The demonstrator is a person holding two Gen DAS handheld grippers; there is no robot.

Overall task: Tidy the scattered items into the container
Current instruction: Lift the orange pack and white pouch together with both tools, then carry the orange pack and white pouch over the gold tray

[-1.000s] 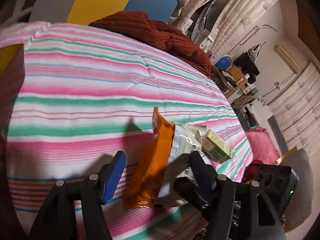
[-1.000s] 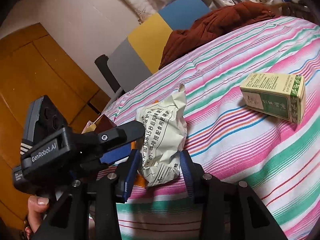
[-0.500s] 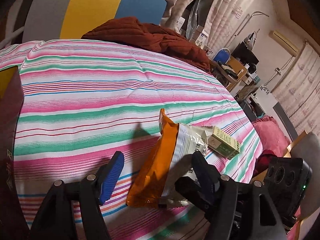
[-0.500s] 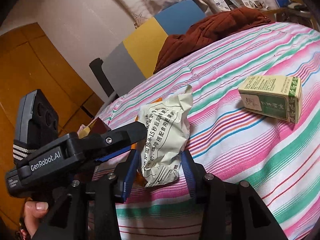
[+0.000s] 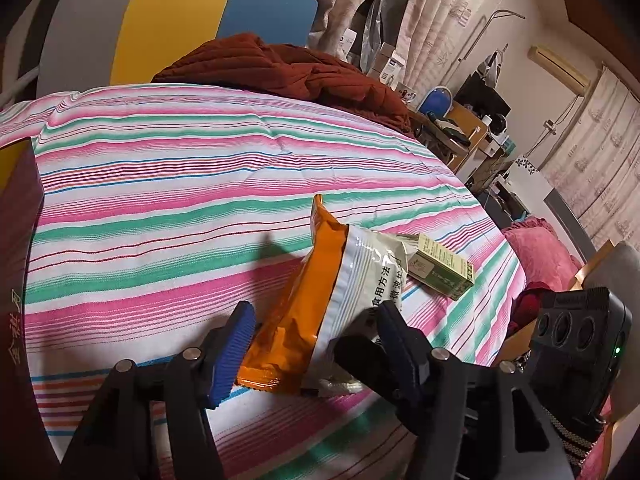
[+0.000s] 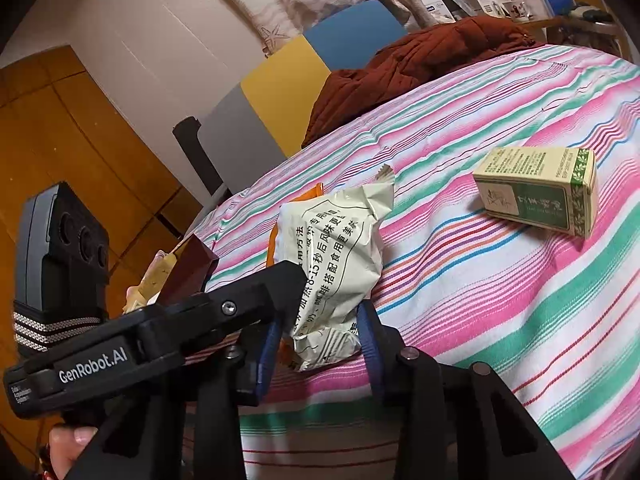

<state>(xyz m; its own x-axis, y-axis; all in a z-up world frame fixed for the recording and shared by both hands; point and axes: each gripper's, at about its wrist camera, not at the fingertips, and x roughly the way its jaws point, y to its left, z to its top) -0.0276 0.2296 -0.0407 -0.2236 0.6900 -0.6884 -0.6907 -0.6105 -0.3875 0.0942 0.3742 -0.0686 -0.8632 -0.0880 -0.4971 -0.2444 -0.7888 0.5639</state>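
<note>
An orange packet (image 5: 304,304) and a white printed packet (image 5: 364,280) lie stacked on the striped bedspread (image 5: 160,208). My left gripper (image 5: 316,344) straddles both, its jaws closing; the blue pads stand just off the packets. In the right wrist view my right gripper (image 6: 318,344) is closing, and its pads press the lower end of the white packet (image 6: 332,264). One left gripper finger (image 6: 256,300) crosses in front. A green and cream carton (image 6: 536,196) lies apart to the right, also seen as the carton (image 5: 440,268). A dark red box (image 5: 16,280) stands at the bed's left edge.
A rust-brown quilted garment (image 5: 280,68) lies heaped at the far side of the bed. Behind it stands a grey, yellow and blue headboard (image 5: 176,20). A pink cushion (image 5: 540,248) and cluttered shelves sit beyond the right edge. A person's hand (image 6: 72,444) holds the left gripper.
The left wrist view has rolled and its jaws stand a little narrower around the packets. The right pads have closed in onto the white packet's lower end.
</note>
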